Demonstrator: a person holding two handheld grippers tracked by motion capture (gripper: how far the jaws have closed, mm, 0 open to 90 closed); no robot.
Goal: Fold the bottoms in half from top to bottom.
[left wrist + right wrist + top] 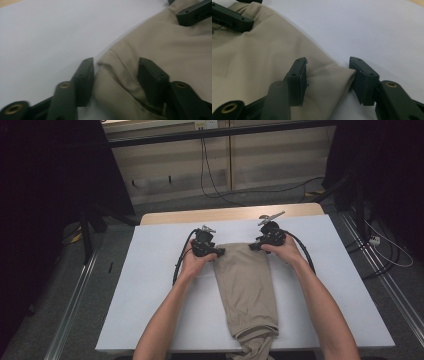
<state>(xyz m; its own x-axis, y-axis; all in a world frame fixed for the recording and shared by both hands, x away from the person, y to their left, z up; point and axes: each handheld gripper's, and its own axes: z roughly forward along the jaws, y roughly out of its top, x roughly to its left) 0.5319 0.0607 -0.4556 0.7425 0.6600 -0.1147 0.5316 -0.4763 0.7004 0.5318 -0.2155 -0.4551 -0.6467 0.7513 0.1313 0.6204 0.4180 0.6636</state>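
Observation:
A beige folded cloth (247, 285) lies lengthwise on the white table (160, 285), its near end bunched and hanging over the front edge. My left gripper (219, 251) is at the cloth's far left corner and my right gripper (253, 246) at its far right corner. In the left gripper view the jaws (116, 72) stand half apart astride the wrinkled corner of the cloth (155, 42). In the right gripper view the jaws (328, 72) stand the same way, with the cloth (262, 57) corner between them, its tip against one pad. Neither pair pinches it tight.
The white table top ends in a wooden strip (230, 213) at the back. Cables (215, 185) run over the grey floor behind it, and metal rails (75, 305) flank the table on both sides. Bare table surface lies left and right of the cloth.

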